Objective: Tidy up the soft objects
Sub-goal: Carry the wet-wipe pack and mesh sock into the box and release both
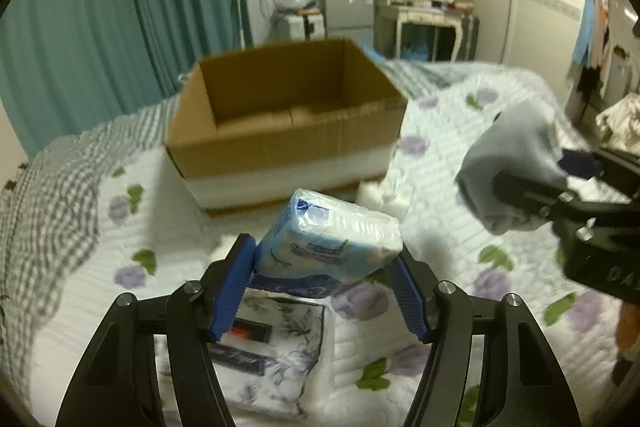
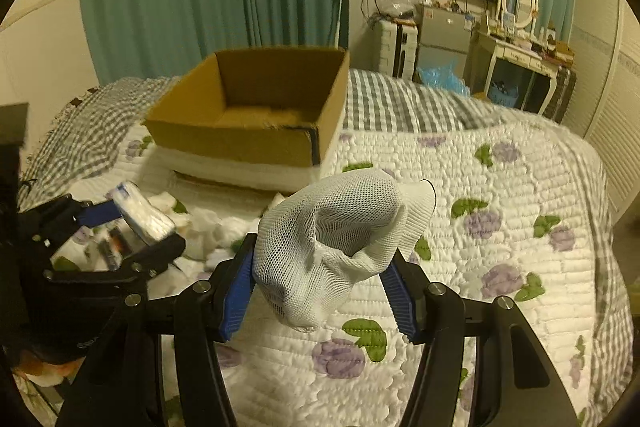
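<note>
Between the blue pads at the bottom centre of each wrist view sat a load: the left gripper [image 1: 326, 263] was clenched on a plastic-wrapped tissue pack [image 1: 330, 239], tilted, and the right gripper [image 2: 320, 267] was clamped on a white mesh pouch [image 2: 336, 239] that sagged below its pads. Both were held above the floral quilt [image 2: 500, 195]. Beyond them, at upper centre, the open cardboard box [image 1: 280, 131] stood well apart. Each load should probably clear the near wall before release, one at a time, so the limp pouch would not snag the rim.
</note>
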